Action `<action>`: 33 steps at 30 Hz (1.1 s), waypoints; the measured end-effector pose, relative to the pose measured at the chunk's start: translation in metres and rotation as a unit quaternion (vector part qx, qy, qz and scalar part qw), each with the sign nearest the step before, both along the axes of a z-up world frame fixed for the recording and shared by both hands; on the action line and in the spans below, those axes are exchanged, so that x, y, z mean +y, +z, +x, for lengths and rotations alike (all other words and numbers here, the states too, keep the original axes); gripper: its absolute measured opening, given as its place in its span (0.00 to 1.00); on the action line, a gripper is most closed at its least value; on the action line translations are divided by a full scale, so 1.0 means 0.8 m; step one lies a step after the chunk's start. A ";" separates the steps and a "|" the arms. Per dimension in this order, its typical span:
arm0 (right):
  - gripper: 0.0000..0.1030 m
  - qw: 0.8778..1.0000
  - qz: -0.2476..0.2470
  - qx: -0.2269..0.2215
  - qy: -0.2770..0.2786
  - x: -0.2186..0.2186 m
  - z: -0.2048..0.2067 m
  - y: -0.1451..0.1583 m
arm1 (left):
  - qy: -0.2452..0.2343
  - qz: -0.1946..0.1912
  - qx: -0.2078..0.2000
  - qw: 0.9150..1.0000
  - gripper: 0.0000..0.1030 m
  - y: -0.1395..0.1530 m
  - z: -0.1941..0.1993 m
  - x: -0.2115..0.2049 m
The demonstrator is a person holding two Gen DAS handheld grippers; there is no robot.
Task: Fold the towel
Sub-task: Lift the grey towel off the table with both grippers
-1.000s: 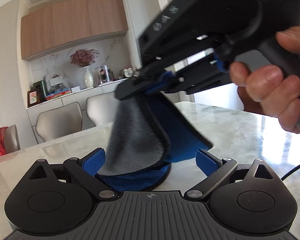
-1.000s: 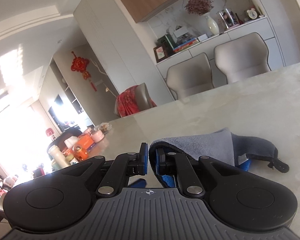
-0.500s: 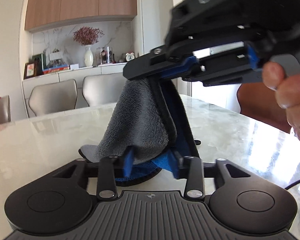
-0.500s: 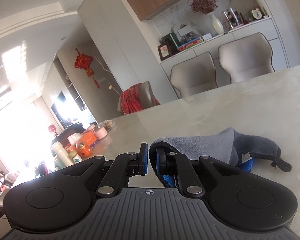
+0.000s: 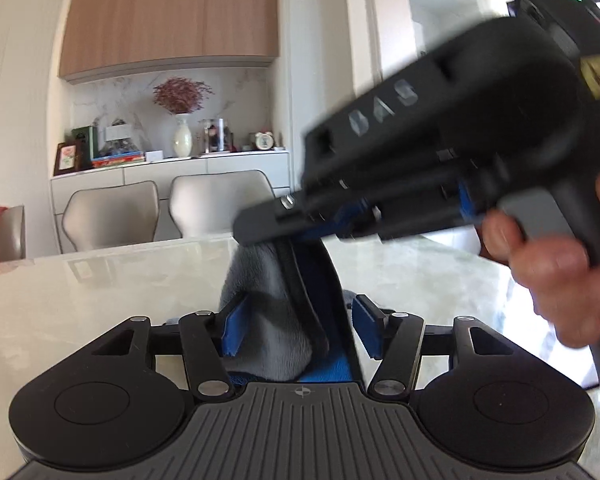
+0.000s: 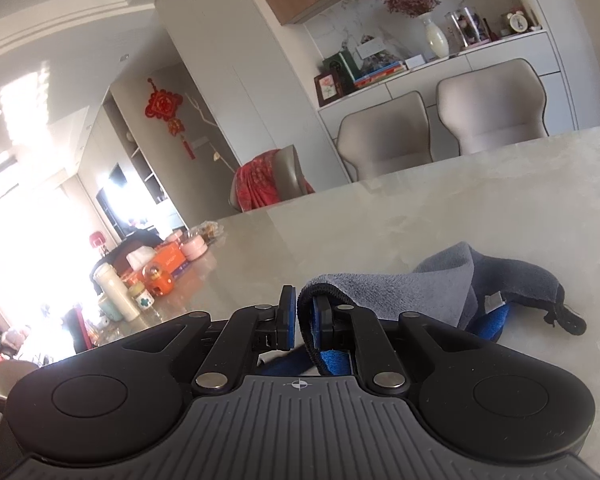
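Note:
A grey towel [image 5: 272, 312] with a blue underside and black edging hangs from my right gripper [image 5: 332, 220], which is shut on its upper edge above the marble table [image 5: 100, 280]. My left gripper [image 5: 300, 328] is open, its blue pads [image 5: 234, 330] on either side of the hanging towel. In the right wrist view the right gripper [image 6: 302, 316] pinches the towel's black hem, and the rest of the towel [image 6: 440, 288] trails down onto the table [image 6: 420, 216].
Two beige chairs [image 5: 164, 208] stand at the table's far side before a white sideboard with a vase [image 5: 182, 140]. Bottles, cups and an orange box [image 6: 160, 268] sit at the table's far left end. A red cloth [image 6: 260, 180] drapes a chair.
My left gripper's jaws have opened wider again around the hanging towel after narrowing. The right gripper has lifted and shifted right with the towel still pinched.

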State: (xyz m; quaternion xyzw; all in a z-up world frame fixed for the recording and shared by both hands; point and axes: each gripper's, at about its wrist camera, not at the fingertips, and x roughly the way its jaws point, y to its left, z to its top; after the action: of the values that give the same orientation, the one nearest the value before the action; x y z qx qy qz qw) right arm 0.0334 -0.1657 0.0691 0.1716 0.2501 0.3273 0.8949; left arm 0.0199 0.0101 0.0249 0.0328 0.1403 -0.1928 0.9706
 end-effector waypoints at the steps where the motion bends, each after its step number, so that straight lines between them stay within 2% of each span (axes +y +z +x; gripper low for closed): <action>1: 0.10 1.000 0.000 -0.001 -0.001 0.000 -0.001 0.000 | 0.003 -0.001 0.008 1.000 0.43 -0.002 0.004 0.002; 3: 0.10 1.000 -0.001 -0.002 -0.004 -0.002 -0.002 -0.001 | 0.006 -0.001 0.019 1.000 0.30 -0.002 0.009 0.005; 5: 0.10 1.000 0.000 -0.001 -0.008 -0.004 -0.001 -0.001 | 0.005 0.000 0.023 1.000 0.21 -0.001 0.011 0.008; 13: 0.10 1.000 0.000 -0.002 -0.022 -0.010 0.001 -0.002 | -0.010 -0.003 0.023 1.000 0.17 0.008 0.005 0.016; 18: 0.10 1.000 -0.003 -0.002 -0.018 -0.010 0.000 -0.003 | -0.015 0.005 0.036 0.999 0.07 0.013 0.004 0.025; 22: 0.10 1.000 -0.002 -0.002 -0.011 -0.011 -0.006 -0.006 | -0.022 0.009 0.051 0.998 0.05 0.019 0.009 0.034; 25: 0.16 1.000 -0.010 -0.007 -0.004 -0.013 -0.010 -0.008 | -0.034 0.013 0.058 0.998 0.03 0.027 0.007 0.040; 27: 0.34 0.999 -0.029 -0.014 0.003 -0.015 -0.015 -0.009 | -0.026 0.023 0.051 0.998 0.03 0.033 0.007 0.047; 29: 0.35 0.998 -0.057 -0.031 0.011 -0.015 -0.023 -0.012 | -0.018 0.029 0.047 0.998 0.03 0.040 0.007 0.052; 33: 0.35 0.982 -0.169 -0.080 0.016 -0.001 -0.051 -0.034 | -0.002 0.053 0.040 0.998 0.03 0.047 0.013 0.057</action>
State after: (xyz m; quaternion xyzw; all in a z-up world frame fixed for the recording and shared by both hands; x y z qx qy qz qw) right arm -0.0071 -0.1667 0.0422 -0.0127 0.2321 0.3071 0.9228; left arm 0.0307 0.0556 0.0622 0.0765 0.1893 -0.1877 0.9608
